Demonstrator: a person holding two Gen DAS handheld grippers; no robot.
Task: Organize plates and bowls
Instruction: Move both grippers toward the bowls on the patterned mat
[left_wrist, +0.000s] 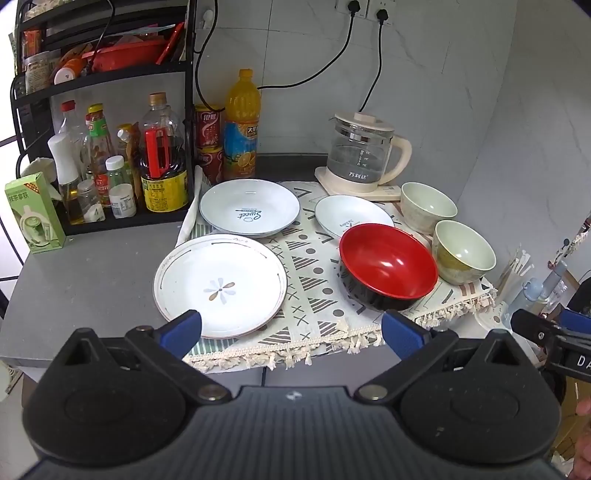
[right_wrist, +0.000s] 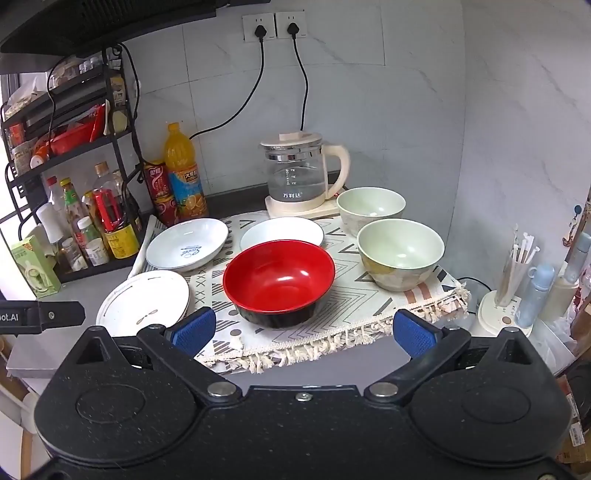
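Nothing looks sorted yet, as far as I can tell: three plates and three bowls all sit apart, upright, mouths up, on the patterned mat (left_wrist: 314, 295) on the counter (left_wrist: 92, 280). The flower plate (left_wrist: 220, 285) is near left, half off the mat; the Sweet plate (left_wrist: 249, 206) sits behind it; the small plate (left_wrist: 349, 216) is far centre with its near edge hidden behind the red bowl (right_wrist: 279, 280). Two green bowls (right_wrist: 400, 253) (right_wrist: 370, 206) are on the right, by the kettle (right_wrist: 299, 177). Everything's round, so no long axis to speak of. Left tongs (left_wrist: 291, 330) and right tongs (right_wrist: 303, 330) both hang wide open, empty, short of the near edge. All the stacking is left to do.
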